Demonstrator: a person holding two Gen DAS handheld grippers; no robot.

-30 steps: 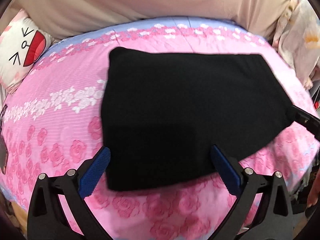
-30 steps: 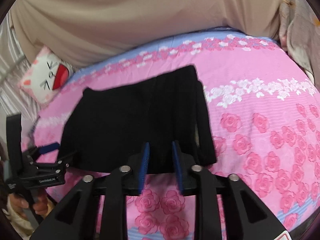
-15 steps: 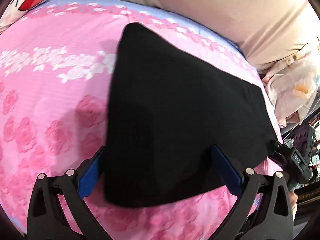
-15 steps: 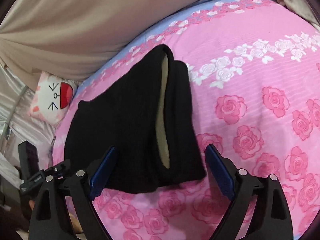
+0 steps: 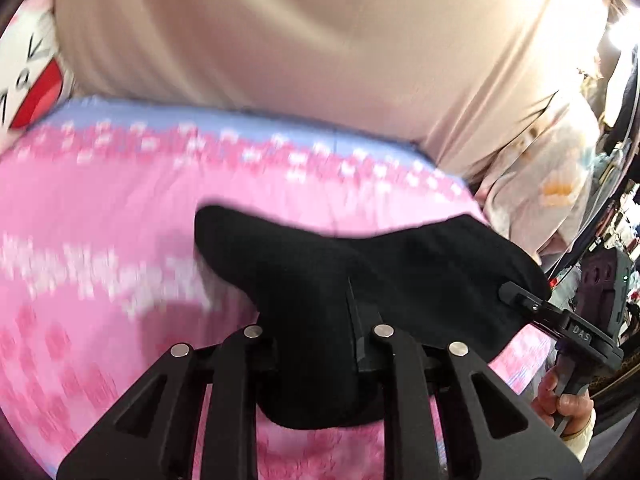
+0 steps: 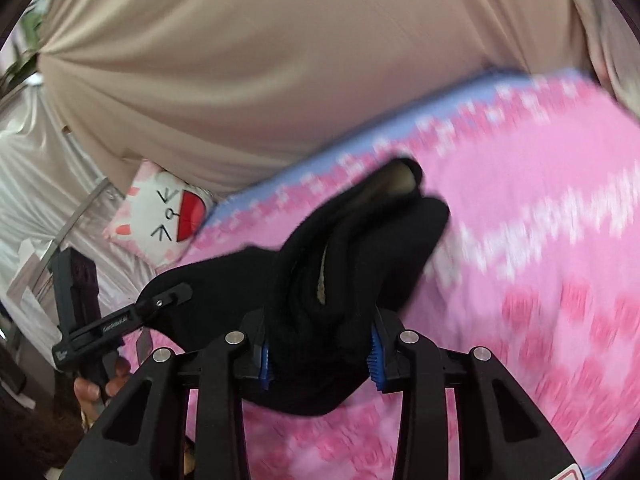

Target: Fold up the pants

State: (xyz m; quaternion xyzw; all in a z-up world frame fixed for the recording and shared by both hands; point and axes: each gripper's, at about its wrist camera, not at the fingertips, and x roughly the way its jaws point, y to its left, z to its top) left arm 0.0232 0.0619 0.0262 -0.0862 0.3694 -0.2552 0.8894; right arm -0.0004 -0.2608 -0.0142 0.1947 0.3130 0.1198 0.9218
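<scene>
Both grippers, left [image 5: 320, 344] clamped and right [image 6: 320, 356] closing, now lift the black pants' [image 5: 360, 264] near edge, flat a moment ago, off the pink bed [image 5: 100, 208] to fold.

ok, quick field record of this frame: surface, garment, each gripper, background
surface: bed with pink rose sheet, blue band at the far edge
garment: black pants, bunched and lifted at the near edge, pale lining showing in an opening
left gripper: shut on pants
right gripper: jaws closing, pants between the blue pads
background: cartoon-face pillow, beige curtain
image quality: motion blur in both views
</scene>
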